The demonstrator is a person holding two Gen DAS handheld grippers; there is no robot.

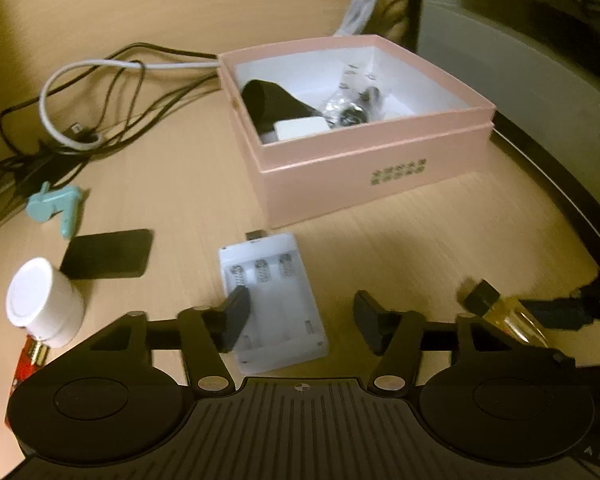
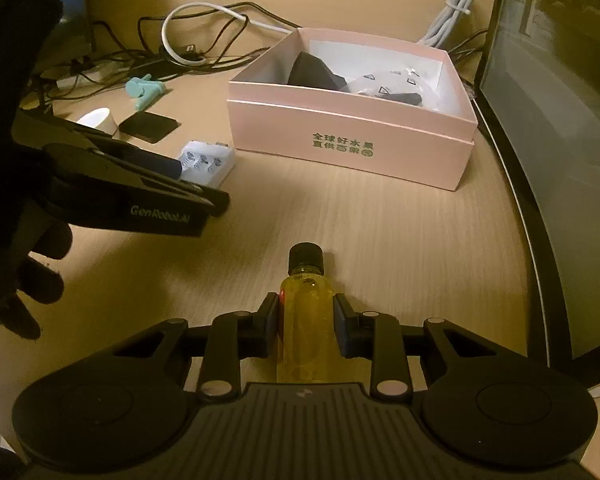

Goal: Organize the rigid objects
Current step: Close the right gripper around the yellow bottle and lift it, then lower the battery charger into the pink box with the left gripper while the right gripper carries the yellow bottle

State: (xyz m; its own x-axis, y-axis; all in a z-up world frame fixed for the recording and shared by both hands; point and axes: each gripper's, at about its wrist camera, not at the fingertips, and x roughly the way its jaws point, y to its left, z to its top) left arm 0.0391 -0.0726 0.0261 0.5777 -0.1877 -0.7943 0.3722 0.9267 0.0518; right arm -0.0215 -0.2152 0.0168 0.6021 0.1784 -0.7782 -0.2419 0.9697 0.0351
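My left gripper (image 1: 302,320) is open above a white battery holder (image 1: 272,304) that lies flat on the wooden desk. The holder sits between the two fingers, with the left pad over its edge and the right pad apart from it. My right gripper (image 2: 306,328) is shut on a small bottle of yellow liquid (image 2: 306,320) with a black cap, low over the desk. That bottle (image 1: 496,312) also shows at the right of the left wrist view. An open pink box (image 1: 360,168) (image 2: 340,136) stands beyond; inside are a black item, a white block and a clear bag.
A white round jar (image 1: 44,304), a red battery (image 1: 30,360), a flat black card (image 1: 108,254) and a teal clip (image 1: 56,208) lie at the left. Tangled cables (image 1: 80,112) spread behind them. A dark-framed screen (image 2: 560,120) borders the desk on the right.
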